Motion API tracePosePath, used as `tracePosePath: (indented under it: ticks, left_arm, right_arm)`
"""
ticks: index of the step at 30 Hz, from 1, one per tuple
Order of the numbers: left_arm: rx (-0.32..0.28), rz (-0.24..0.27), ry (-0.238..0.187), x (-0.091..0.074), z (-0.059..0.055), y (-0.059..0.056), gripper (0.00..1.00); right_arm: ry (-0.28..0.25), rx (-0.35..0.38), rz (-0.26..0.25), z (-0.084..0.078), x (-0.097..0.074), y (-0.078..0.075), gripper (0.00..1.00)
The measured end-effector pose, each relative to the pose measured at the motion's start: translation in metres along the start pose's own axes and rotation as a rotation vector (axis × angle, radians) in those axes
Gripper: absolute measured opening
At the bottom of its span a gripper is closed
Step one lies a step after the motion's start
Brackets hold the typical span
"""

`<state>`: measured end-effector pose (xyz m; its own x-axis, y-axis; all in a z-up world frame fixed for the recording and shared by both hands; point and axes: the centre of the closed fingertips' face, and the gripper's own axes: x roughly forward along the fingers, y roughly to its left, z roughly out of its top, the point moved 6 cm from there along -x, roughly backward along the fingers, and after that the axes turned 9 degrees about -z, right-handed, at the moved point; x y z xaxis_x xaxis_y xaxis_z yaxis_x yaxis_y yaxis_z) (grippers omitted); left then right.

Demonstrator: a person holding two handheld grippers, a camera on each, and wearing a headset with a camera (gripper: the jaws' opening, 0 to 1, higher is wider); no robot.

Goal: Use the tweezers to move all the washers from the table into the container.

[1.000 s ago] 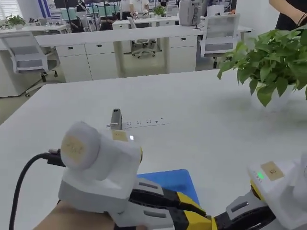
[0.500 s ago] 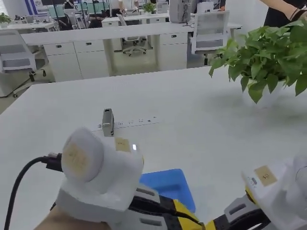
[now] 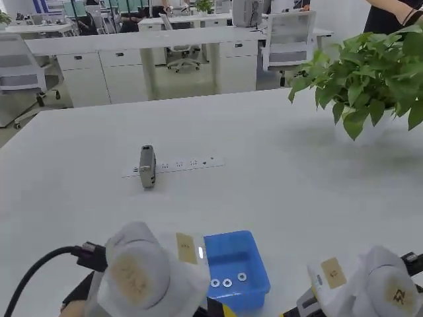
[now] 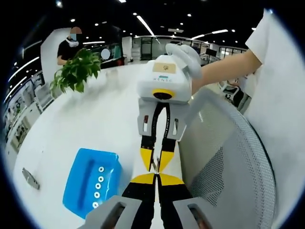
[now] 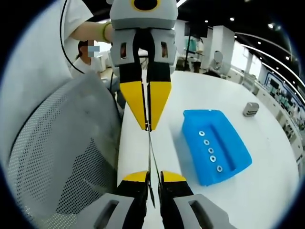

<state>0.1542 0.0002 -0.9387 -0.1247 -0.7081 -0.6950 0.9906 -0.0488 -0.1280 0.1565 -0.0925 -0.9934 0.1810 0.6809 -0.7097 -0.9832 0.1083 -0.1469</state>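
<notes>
We see thin steel tweezers clenched between the right gripper's yellow jaws. The left gripper is pinched closed at their far tip, though we cannot tell its hold on them. Five flat ring washers line the glossy blue plastic container on the white table.

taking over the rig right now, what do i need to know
Left gripper: shut on the tweezers, tip to tip with the right gripper, which is shut on the same tweezers.
Blue container sits on the table beside them, with five washers in a row inside.
Done: those five.
Left: scan the table for strays, then get the tweezers into one gripper.
</notes>
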Motion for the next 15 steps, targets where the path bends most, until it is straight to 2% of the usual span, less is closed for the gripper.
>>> tracePosePath:
  ticks: [8,15]
  left_arm:
    - [-0.037,0.010,0.074,0.005,-0.025,0.006,0.00]
    - [-0.065,0.000,0.137,0.012,-0.046,0.008,0.00]
  right_arm:
    - [0.060,-0.055,-0.015,-0.002,0.022,0.002,0.05]
    - [0.059,-0.020,-0.014,-0.005,0.034,0.004,0.06]
